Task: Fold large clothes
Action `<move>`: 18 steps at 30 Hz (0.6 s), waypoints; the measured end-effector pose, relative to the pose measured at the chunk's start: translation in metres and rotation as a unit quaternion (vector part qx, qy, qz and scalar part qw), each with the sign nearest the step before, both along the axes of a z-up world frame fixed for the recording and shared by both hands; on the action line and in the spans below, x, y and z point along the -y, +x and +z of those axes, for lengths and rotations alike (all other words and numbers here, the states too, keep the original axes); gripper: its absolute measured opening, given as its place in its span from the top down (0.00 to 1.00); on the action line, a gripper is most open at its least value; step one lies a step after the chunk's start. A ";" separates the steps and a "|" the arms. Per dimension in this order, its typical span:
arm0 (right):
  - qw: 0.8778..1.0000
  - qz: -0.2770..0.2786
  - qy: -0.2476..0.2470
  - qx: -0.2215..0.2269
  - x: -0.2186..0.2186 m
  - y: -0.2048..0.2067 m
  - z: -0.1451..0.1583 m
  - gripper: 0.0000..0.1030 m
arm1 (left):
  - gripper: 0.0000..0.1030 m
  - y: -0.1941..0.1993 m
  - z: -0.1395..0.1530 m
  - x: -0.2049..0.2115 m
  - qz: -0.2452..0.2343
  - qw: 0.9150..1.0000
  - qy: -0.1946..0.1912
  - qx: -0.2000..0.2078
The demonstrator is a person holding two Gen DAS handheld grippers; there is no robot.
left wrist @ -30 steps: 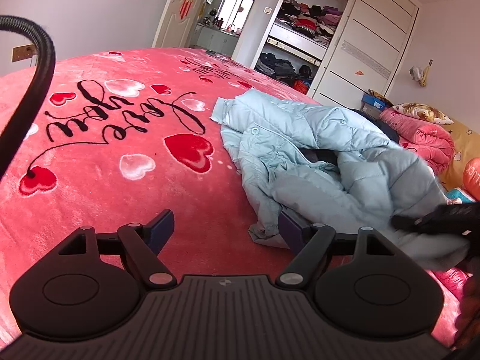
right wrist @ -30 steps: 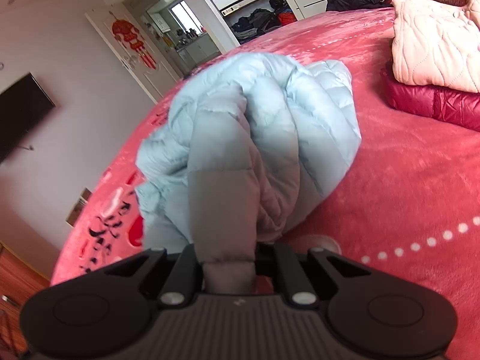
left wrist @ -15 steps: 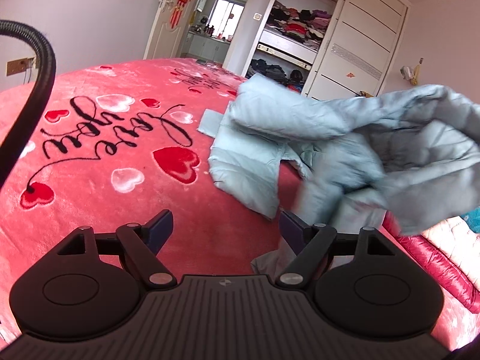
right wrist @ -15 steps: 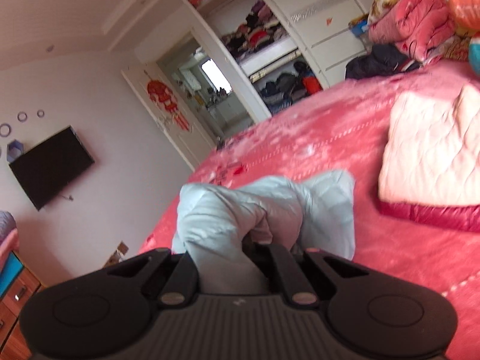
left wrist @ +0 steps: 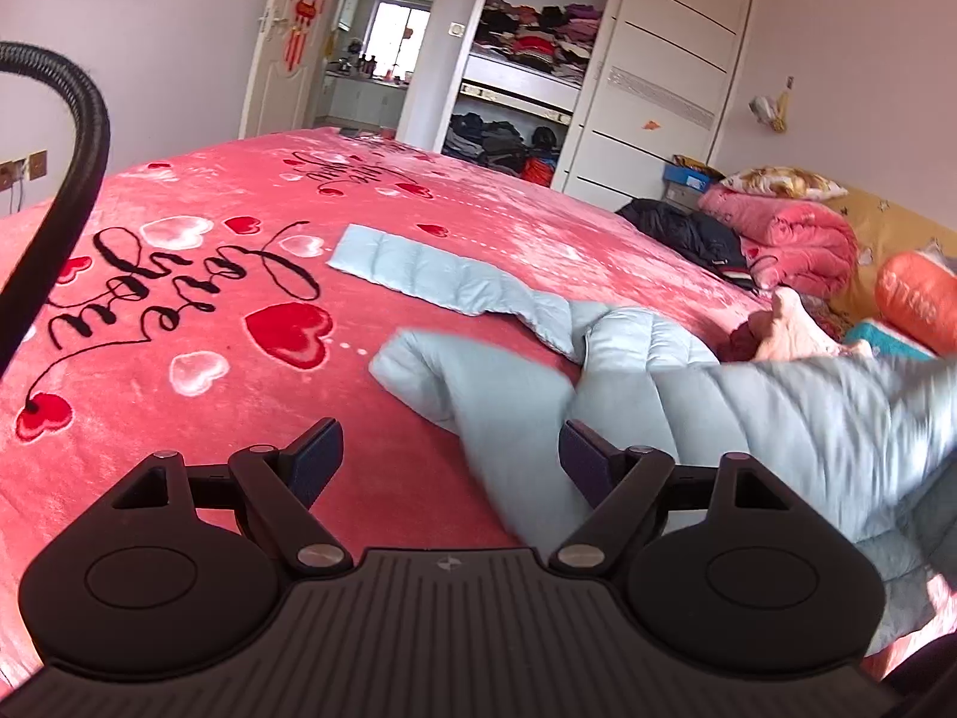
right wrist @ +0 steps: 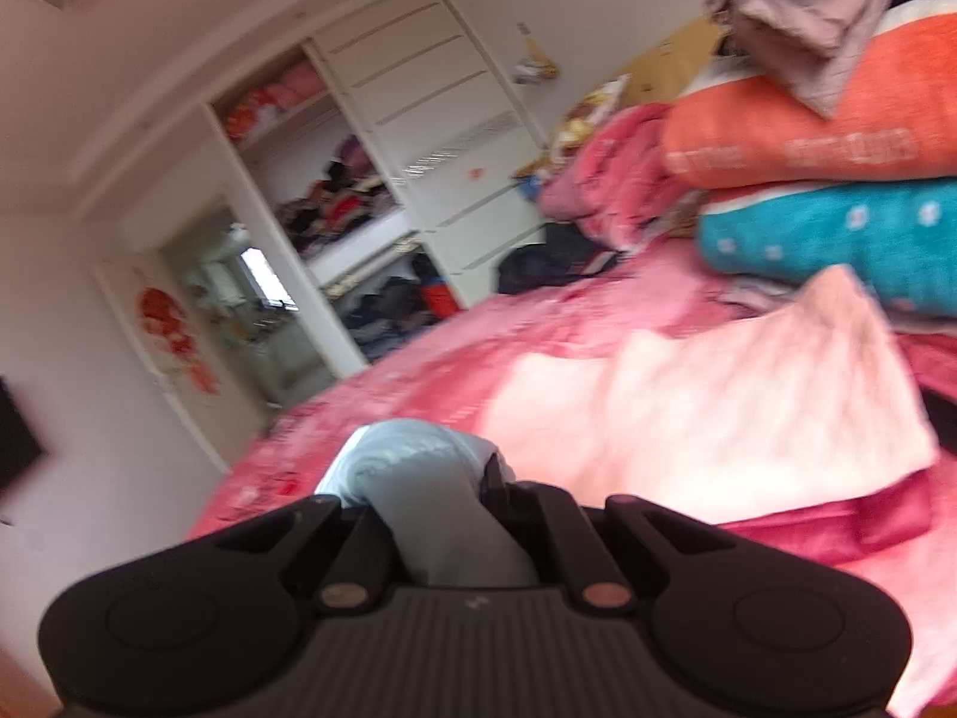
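Jacket (left wrist: 747,419) sprawls across bed (left wrist: 179,419), clamped in right claw (right wrist: 430,514).

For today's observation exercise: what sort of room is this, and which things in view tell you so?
Most likely a home bedroom: a wide bed under a red heart-print blanket, an open wardrobe stuffed with clothes, and stacked pillows and quilts.

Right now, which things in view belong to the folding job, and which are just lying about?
In the job:
- light blue puffer jacket
- right hand-held gripper, shut on it
- left hand-held gripper, open
- red bedspread

Lying about:
- pale pink quilted jacket
- orange pillow
- teal pillow
- black garment
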State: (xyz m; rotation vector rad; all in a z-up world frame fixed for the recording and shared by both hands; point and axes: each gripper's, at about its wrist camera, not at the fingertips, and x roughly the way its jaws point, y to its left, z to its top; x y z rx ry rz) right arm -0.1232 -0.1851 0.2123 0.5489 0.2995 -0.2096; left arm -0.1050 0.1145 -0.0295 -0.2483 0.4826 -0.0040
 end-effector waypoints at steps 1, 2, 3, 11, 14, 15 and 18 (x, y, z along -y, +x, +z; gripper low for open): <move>1.000 -0.012 -0.008 -0.012 0.007 -0.004 -0.007 0.99 | 0.06 0.001 -0.001 0.001 -0.002 1.000 0.002 -0.001; 0.999 -0.021 -0.014 -0.026 0.013 -0.005 -0.015 0.99 | 0.06 0.001 -0.001 0.002 -0.005 1.000 0.004 -0.001; 0.999 -0.026 -0.019 -0.040 0.017 -0.005 -0.022 0.99 | 0.05 0.001 -0.002 0.004 -0.007 1.000 0.006 -0.002; 0.992 -0.025 -0.053 -0.112 0.031 -0.023 -0.058 0.78 | 0.05 0.002 -0.002 0.005 -0.020 1.000 0.019 -0.003; 0.990 -0.031 -0.066 -0.117 0.029 -0.038 -0.053 0.52 | 0.05 0.002 -0.003 0.002 -0.018 1.000 0.020 -0.006; 0.990 -0.032 -0.072 -0.117 0.027 -0.043 -0.050 0.51 | 0.05 0.002 -0.002 0.002 -0.017 1.000 0.020 -0.006; 0.989 -0.043 -0.090 -0.111 0.021 -0.058 -0.037 0.38 | 0.05 0.007 -0.003 0.004 -0.011 1.000 0.016 -0.006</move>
